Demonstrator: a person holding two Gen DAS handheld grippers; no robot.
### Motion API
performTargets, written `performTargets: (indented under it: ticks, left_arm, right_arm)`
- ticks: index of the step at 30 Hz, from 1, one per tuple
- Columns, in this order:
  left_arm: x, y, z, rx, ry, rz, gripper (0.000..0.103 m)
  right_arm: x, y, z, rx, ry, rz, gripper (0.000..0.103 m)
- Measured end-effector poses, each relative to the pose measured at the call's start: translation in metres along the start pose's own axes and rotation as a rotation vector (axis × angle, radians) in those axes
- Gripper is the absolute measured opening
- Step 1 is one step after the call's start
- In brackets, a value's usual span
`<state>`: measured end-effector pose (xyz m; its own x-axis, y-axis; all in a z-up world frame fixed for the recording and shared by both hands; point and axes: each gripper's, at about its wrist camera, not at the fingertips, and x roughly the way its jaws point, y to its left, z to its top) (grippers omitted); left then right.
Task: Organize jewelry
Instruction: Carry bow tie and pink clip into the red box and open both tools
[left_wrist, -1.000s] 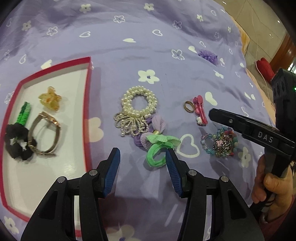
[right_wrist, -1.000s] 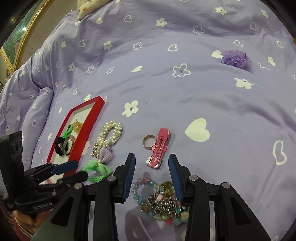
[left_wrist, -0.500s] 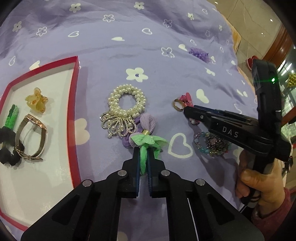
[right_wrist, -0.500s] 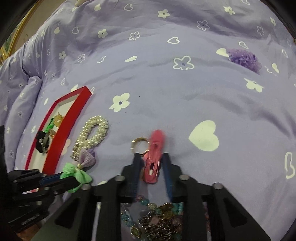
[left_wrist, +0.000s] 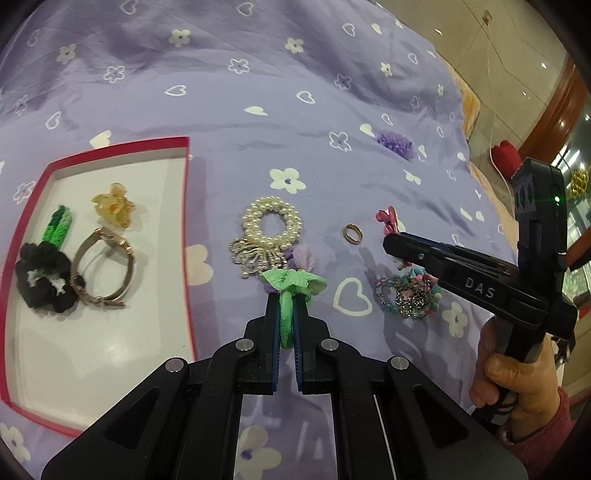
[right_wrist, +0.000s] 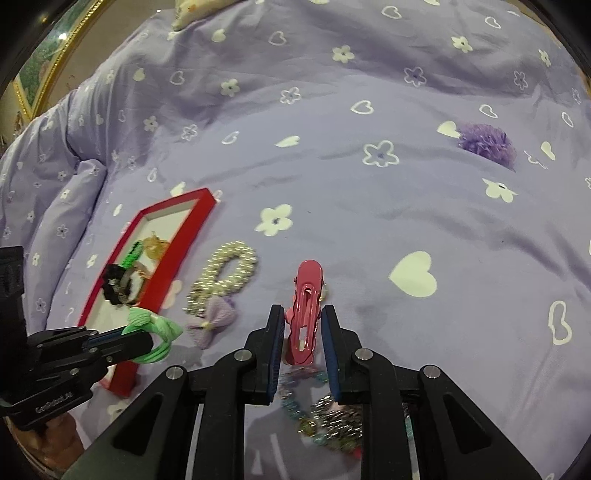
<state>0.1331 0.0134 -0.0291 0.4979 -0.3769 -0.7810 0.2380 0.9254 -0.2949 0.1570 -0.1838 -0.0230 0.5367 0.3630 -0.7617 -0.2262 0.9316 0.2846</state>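
where the purple bedspread (left_wrist: 295, 110) spreads out, a red-rimmed tray (left_wrist: 186, 206) holds a black scrunchie (left_wrist: 42, 282), a watch (left_wrist: 103, 269) and an amber clip (left_wrist: 112, 206); beside it lies a pearl ring (left_wrist: 271, 225); the left claw (left_wrist: 286, 321) is clamped on a green hair tie (left_wrist: 291, 284), the right claw (right_wrist: 303, 332) pinches a pink hair clip (right_wrist: 304, 306) above a bead bracelet (right_wrist: 325, 413)

green bow tie (left_wrist: 291, 284) pinched, pink clip (right_wrist: 304, 314) gripped

soft, even indoor light, faint shadows, glare on the white tray floor (left_wrist: 110, 350), strong fisheye bending at the edges.
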Motion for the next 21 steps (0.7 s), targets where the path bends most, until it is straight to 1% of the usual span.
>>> performTargets:
  ticks: [9, 21]
  left_arm:
    - [-0.026, 0.019, -0.003, -0.046, -0.048, 0.020, 0.005]
    - [-0.046, 0.047, -0.014, -0.120, -0.079, 0.042, 0.005]
  right_arm:
    - [-0.010, 0.025, 0.000, -0.027, -0.011, 0.043, 0.020]
    - [-0.010, 0.055, -0.001, -0.073, -0.004, 0.086, 0.020]
